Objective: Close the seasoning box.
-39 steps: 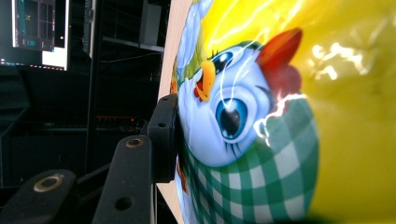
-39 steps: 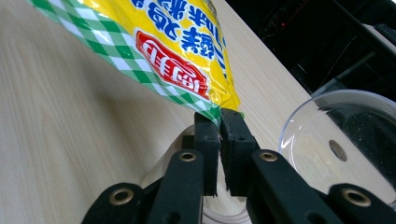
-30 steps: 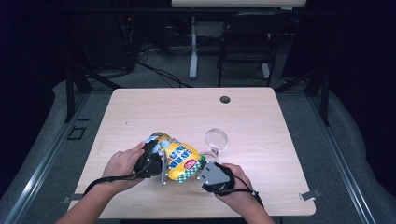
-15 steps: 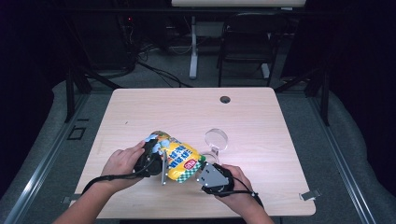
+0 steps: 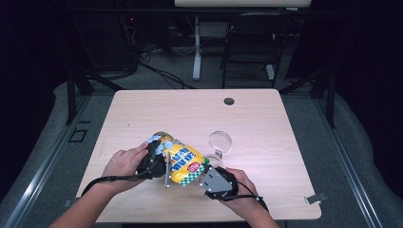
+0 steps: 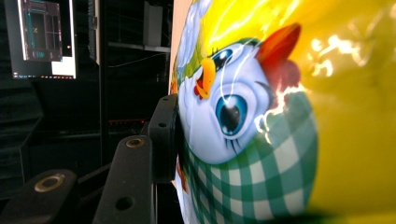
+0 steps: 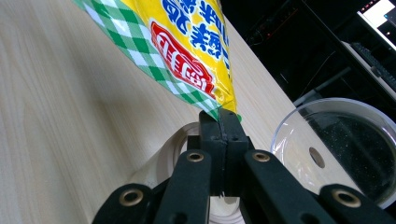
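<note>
A puffy yellow snack bag [image 5: 183,161] with a green-checked edge and a cartoon chick is held above the wooden table [image 5: 266,123], between both grippers. My left gripper [image 5: 159,160] grips the bag's left end across its width. In the left gripper view one black pad [image 6: 163,135] presses into the chick print of the snack bag [image 6: 261,121], and the other jaw is hidden behind it. My right gripper [image 5: 207,167] is shut on the bag's lower right corner. In the right gripper view the right gripper [image 7: 223,125] pinches the sealed corner of the bag [image 7: 187,51].
A clear round dish [image 5: 220,141] sits on the table just beyond my right hand, and this dish [image 7: 336,149] lies right of the jaws. A pale ring [image 7: 173,154] rests under the right gripper. A dark cable hole [image 5: 229,101] marks the far edge. A chair [image 5: 247,38] stands behind.
</note>
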